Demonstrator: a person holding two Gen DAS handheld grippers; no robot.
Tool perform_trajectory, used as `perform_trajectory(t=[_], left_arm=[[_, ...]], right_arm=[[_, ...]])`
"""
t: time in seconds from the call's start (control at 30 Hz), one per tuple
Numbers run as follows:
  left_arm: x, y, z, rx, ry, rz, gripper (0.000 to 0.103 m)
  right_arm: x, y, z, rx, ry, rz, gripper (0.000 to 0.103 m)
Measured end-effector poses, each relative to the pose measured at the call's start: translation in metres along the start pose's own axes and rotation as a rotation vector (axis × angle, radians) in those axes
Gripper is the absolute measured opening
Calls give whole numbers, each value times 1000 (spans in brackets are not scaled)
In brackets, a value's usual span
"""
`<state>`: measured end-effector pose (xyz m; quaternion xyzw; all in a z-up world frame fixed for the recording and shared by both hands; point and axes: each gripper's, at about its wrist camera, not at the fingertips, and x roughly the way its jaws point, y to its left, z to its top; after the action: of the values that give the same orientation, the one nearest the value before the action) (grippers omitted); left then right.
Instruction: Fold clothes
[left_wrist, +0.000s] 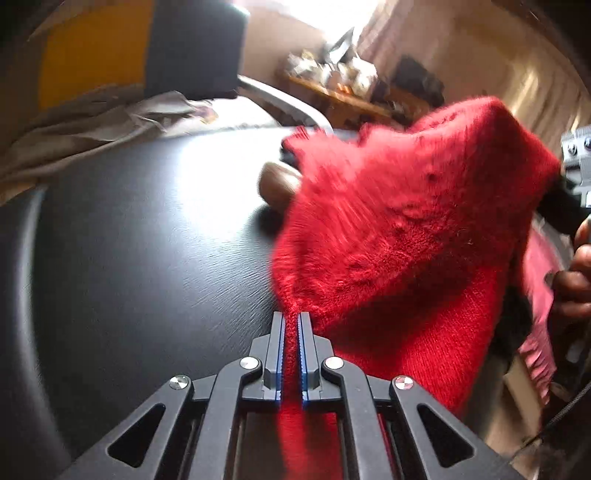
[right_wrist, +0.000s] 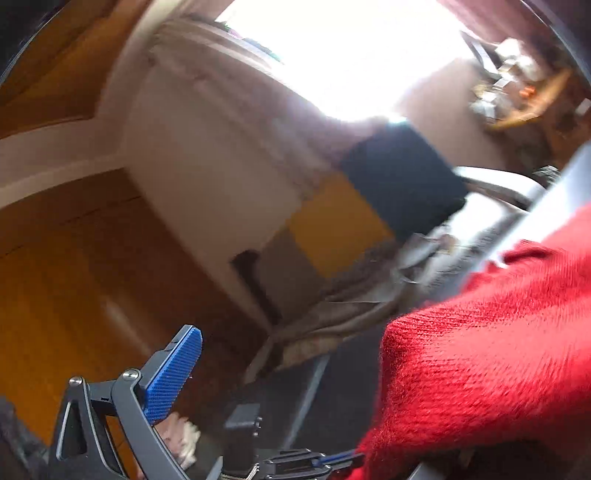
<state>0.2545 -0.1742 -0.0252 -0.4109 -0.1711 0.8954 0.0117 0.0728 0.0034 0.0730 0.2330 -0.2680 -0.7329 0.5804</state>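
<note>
Left claw (left_wrist: 291, 321) clenched on a fold of the red sweater (left_wrist: 406, 229), bulk rising ahead and rightward over the black table (left_wrist: 147, 229). Right claw (right_wrist: 258, 398) spread wide, sweater draped just right of it.

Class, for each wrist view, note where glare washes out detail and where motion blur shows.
Left wrist view: window glare top centre, a bright sheen on the black table, red sweater streaked with blur. Right wrist view: blown-out window at top, whole room smeared.
</note>
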Motion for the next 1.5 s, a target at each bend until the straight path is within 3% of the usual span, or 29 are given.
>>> perform_trajectory(t=[0.17, 0.3, 0.53, 0.7, 0.8, 0.87, 1.0, 1.07, 1.17, 1.3, 1.4, 1.5], left_arm=[[-74, 29, -21, -115, -82, 40, 4], [-126, 74, -47, -222, -109, 137, 4], [-203, 130, -78, -298, -167, 356, 4], [-257, 171, -85, -391, -244, 503, 3], [-269, 194, -91, -437, -217, 660, 0], [-271, 209, -101, -451, -139, 756, 0], [-285, 223, -129, -558, -136, 703, 2], [-289, 215, -141, -564, -151, 622, 6], [-279, 190, -146, -499, -138, 496, 11], [-243, 134, -126, -300, -96, 411, 11], [-199, 99, -105, -164, -37, 405, 11], [-158, 100, -90, -172, 36, 382, 11]], right_arm=[[7, 68, -19, -41, 41, 101, 103], [21, 115, -60, -8, 115, 171, 103], [78, 175, -155, 56, 296, 220, 103], [113, 210, -240, 56, 550, 200, 103], [136, 216, -281, 67, 718, 167, 103], [136, 227, -300, 45, 811, 210, 103], [120, 243, -319, -23, 959, 240, 103], [98, 241, -315, -62, 970, 239, 103], [64, 222, -284, -78, 897, 168, 103], [11, 172, -212, -105, 697, -108, 103], [-46, 128, -146, -56, 471, -343, 103], [-99, 86, -90, 2, 286, -530, 103]])
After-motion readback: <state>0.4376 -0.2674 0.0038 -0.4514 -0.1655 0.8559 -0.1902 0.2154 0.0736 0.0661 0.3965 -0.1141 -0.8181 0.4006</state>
